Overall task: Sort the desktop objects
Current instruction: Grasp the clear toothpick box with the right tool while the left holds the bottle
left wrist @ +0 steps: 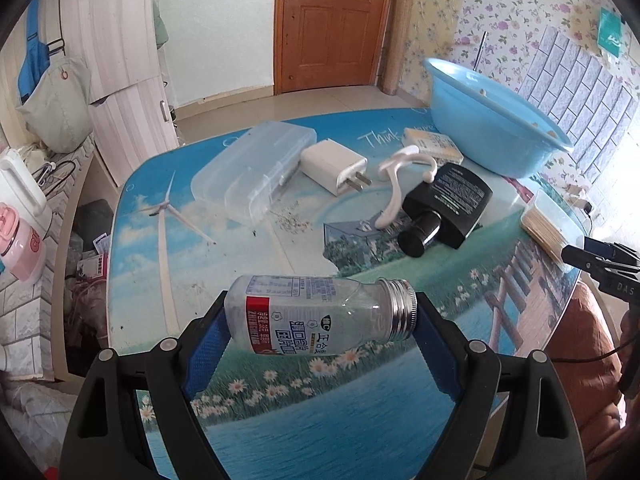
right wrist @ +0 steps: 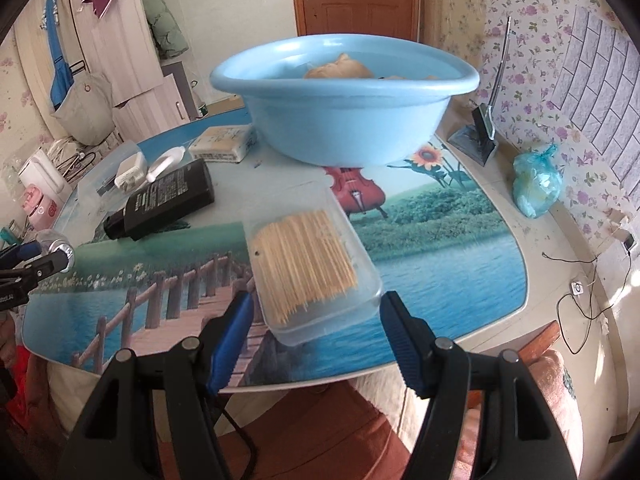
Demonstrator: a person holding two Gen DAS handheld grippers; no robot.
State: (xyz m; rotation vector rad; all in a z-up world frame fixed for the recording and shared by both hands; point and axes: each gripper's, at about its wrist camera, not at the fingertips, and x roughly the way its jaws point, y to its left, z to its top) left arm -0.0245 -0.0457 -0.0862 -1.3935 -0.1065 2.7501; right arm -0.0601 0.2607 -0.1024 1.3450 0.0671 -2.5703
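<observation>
The left wrist view looks forward and slightly down between its own fingers point(left wrist: 436, 332) from the near left edge of the surface point(left wrist: 280, 440), facing the far door point(left wrist: 332, 24). The right wrist view sits low at the near right edge, just behind the toothpick box point(right wrist: 316, 272), also facing the door. Both views share the blue basin point(left wrist: 492, 128), the black bottle point(left wrist: 448, 208), the white charger point(left wrist: 336, 168) and the toothpick box. Each view catches the other gripper at its edge: the right gripper point(left wrist: 600, 264) at the right margin, the left gripper point(right wrist: 28, 272) at the left margin.
</observation>
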